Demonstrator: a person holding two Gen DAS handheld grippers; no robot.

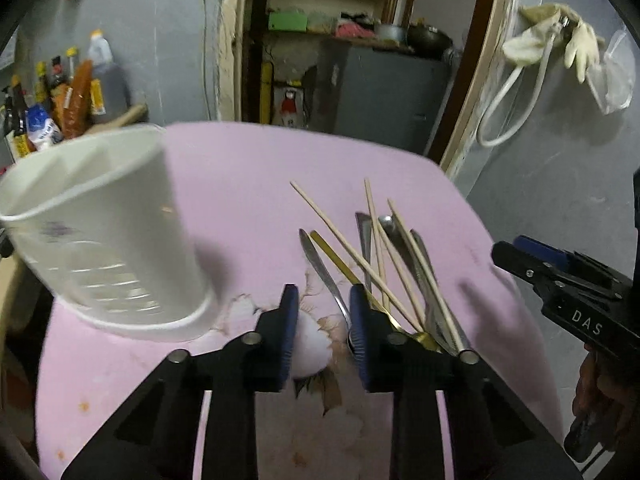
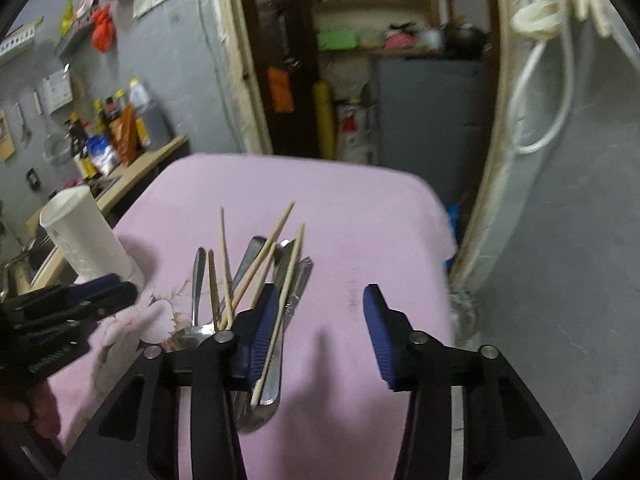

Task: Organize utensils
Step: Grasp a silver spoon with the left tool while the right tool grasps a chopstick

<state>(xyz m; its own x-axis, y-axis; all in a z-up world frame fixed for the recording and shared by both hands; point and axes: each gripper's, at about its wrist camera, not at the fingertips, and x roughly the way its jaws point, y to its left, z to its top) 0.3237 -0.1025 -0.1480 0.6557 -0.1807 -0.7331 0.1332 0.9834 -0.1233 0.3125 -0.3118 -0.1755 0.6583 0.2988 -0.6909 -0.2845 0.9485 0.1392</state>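
Note:
A pile of utensils [image 1: 380, 260] lies on the pink cloth: several wooden chopsticks, metal spoons and knives, and one gold piece. A tall white cup [image 1: 100, 232] stands to its left. My left gripper [image 1: 324, 294] hovers between cup and pile, jaws apart, nothing between them; its right finger overlaps the pile's near end. In the right wrist view the pile [image 2: 256, 268] sits at my right gripper's [image 2: 320, 294] left finger, with a chopstick running along that pad. Its jaws stand apart over bare cloth. The cup [image 2: 84, 236] is far left.
The pink cloth [image 2: 360, 220] with a flower print covers a small table. A counter [image 2: 156, 160] with bottles stands to the left, and a doorway with shelves lies behind. A grey wall with a white hose [image 1: 516, 96] is to the right.

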